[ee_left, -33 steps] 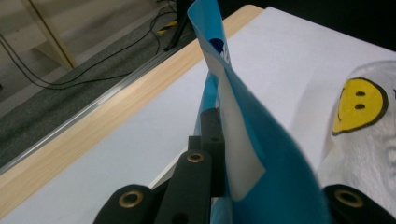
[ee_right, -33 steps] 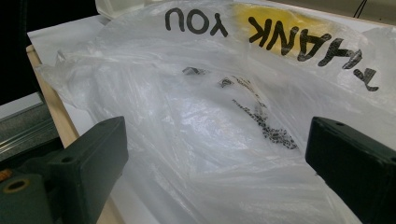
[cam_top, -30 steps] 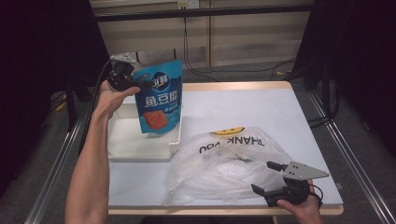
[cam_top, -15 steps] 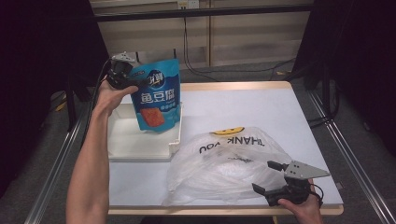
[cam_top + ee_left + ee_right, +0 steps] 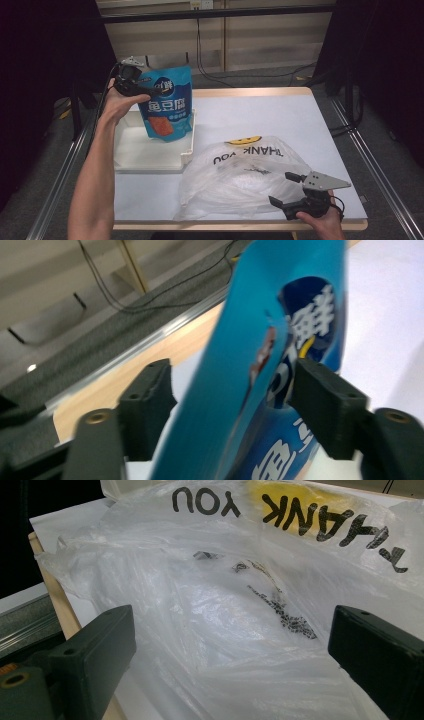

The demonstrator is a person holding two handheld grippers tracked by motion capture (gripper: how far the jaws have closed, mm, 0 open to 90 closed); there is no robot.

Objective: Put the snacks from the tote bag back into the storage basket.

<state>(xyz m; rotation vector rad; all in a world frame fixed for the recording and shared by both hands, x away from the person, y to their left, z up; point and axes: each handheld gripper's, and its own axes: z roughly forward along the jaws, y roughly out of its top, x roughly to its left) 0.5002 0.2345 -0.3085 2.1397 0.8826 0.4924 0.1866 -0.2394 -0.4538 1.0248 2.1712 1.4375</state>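
Left gripper jaws have just been opening: since the earlier frame the blue pouch sits slightly lower over the white tray, standing between the spread jaws, no firm pinch visible. Plastic bag lies flat mid-table, nothing bagged yet. Right gripper is open at the bag's near edge, unmoved; pouch-to-bag transfer looks still ahead.

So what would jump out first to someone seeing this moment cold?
The bright blue snack pouch stands out first, up over the white tray at the table's left, between the just-opened jaws of the left gripper. Next comes the crumpled clear THANK YOU bag at the near edge, with the right gripper open beside it.
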